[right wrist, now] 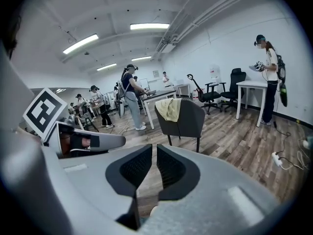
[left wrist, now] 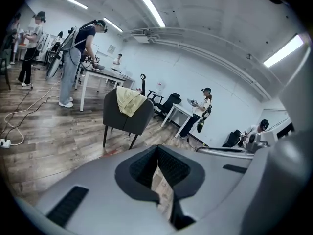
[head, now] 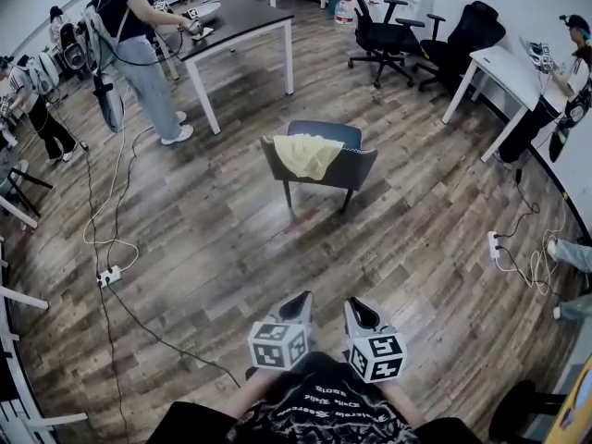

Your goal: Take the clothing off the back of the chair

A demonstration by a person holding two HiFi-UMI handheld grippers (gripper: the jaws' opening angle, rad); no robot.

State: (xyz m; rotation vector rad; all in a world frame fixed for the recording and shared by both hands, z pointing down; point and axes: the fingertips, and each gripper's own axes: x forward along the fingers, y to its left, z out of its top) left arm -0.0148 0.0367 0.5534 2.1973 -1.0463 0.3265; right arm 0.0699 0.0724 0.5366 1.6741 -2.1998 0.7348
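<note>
A pale yellow piece of clothing (head: 305,154) hangs over the backrest of a dark grey chair (head: 344,166) in the middle of the wooden floor. Both grippers are held low near my body, well short of the chair. My left gripper (head: 298,302) is shut with nothing in it. My right gripper (head: 359,308) is beside it, its jaws nearly touching and nothing between them. In the left gripper view the clothing (left wrist: 128,100) and chair (left wrist: 126,119) lie ahead, left of the gripper (left wrist: 157,153). In the right gripper view the clothing (right wrist: 170,108) drapes the chair (right wrist: 190,119) beyond the gripper (right wrist: 154,153).
A dark-topped table (head: 236,21) with a person (head: 139,44) working at it stands behind the chair. Cables and a power strip (head: 109,276) lie on the floor at left, another strip (head: 493,245) at right. Black office chairs (head: 384,30) and a white table (head: 504,67) stand at the far right.
</note>
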